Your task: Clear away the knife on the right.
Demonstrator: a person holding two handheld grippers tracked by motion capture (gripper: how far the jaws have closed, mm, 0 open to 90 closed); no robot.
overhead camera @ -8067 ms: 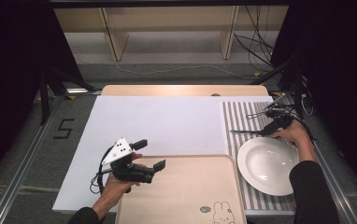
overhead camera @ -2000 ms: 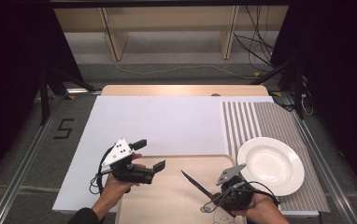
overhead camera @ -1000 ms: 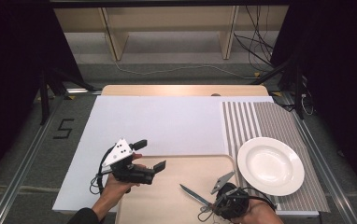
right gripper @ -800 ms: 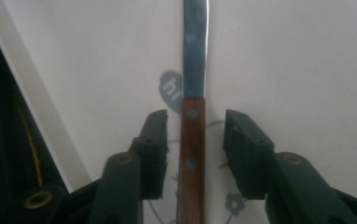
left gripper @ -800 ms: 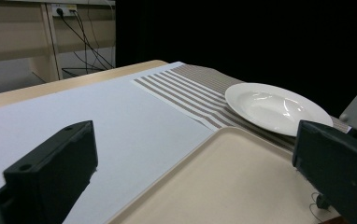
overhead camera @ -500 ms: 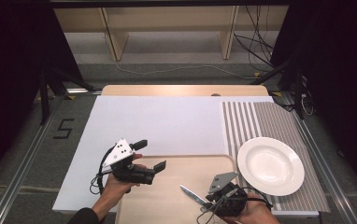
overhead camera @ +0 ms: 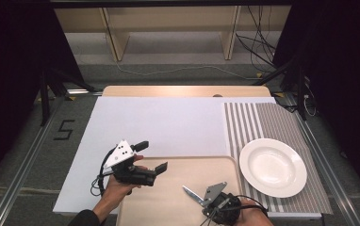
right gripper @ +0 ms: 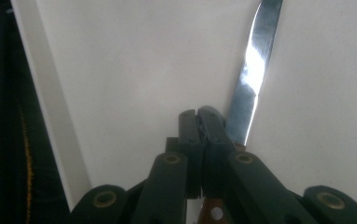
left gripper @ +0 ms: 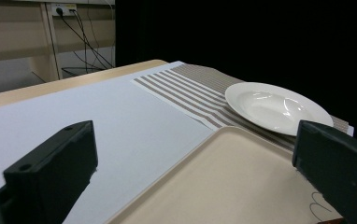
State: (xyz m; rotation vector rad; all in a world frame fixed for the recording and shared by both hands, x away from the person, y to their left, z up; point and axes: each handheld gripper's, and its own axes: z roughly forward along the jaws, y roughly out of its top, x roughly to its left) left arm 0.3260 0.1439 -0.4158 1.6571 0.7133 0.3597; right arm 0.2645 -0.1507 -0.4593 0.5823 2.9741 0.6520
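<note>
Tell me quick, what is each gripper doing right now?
Left gripper: open, holding nothing, over the tray.
Right gripper: shut on the knife, gripping it by the brown handle.

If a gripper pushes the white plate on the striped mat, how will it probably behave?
The white plate looks rigid and glazed, so probably slippery to jaws and breakable. Lying flat on the striped mat, it should slide, not tip; the cloth may drag along or bunch.

We read one sign: a black numeral "5" (overhead camera: 63, 130) marked on the grey floor left of the white-covered surface (overhead camera: 168, 127). We find no other legible text.
</note>
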